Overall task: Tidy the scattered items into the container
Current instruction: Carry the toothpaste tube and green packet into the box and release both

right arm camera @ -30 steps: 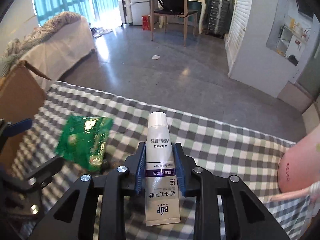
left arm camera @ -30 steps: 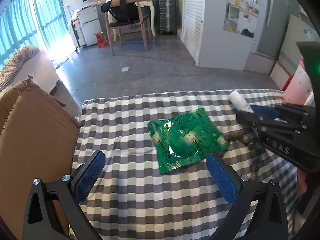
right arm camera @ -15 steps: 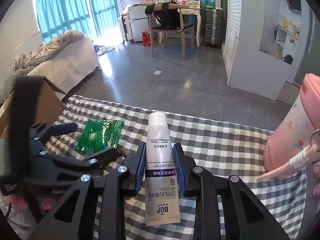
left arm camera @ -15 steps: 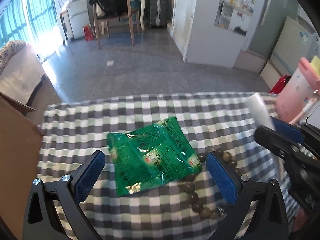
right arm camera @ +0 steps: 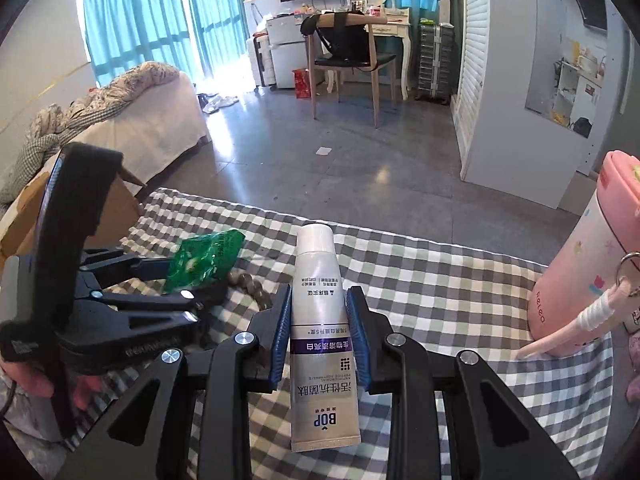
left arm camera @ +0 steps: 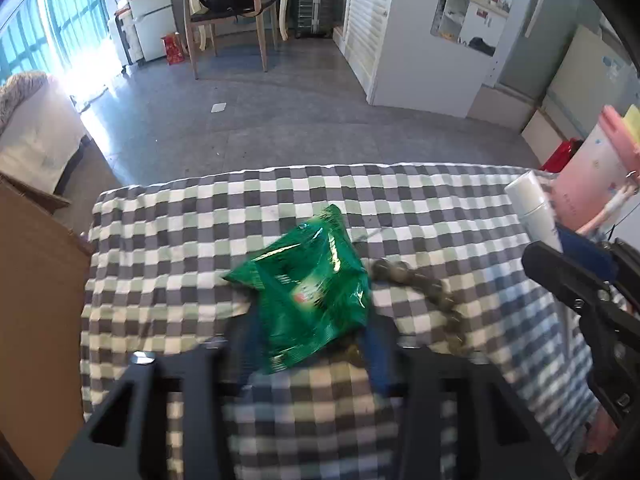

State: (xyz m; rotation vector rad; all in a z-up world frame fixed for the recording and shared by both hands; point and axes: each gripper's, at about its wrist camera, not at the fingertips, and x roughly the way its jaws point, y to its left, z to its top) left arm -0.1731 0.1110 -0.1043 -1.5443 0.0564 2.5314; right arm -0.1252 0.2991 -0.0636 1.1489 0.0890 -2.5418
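now | your left gripper (left arm camera: 310,344) is clamped on the green packet (left arm camera: 308,292), crinkly and slick, so pinch its near edge | your right gripper (right arm camera: 319,334) squeezes the soft toothpaste tube (right arm camera: 320,320) mid-body | cardboard box (left arm camera: 36,320) sits left of it

The left gripper (left arm camera: 310,344) has its blue pads (left arm camera: 378,350) clamped on the green packet (left arm camera: 308,288); the right gripper (right arm camera: 320,336) grips the white tube (right arm camera: 320,320), cap forward.
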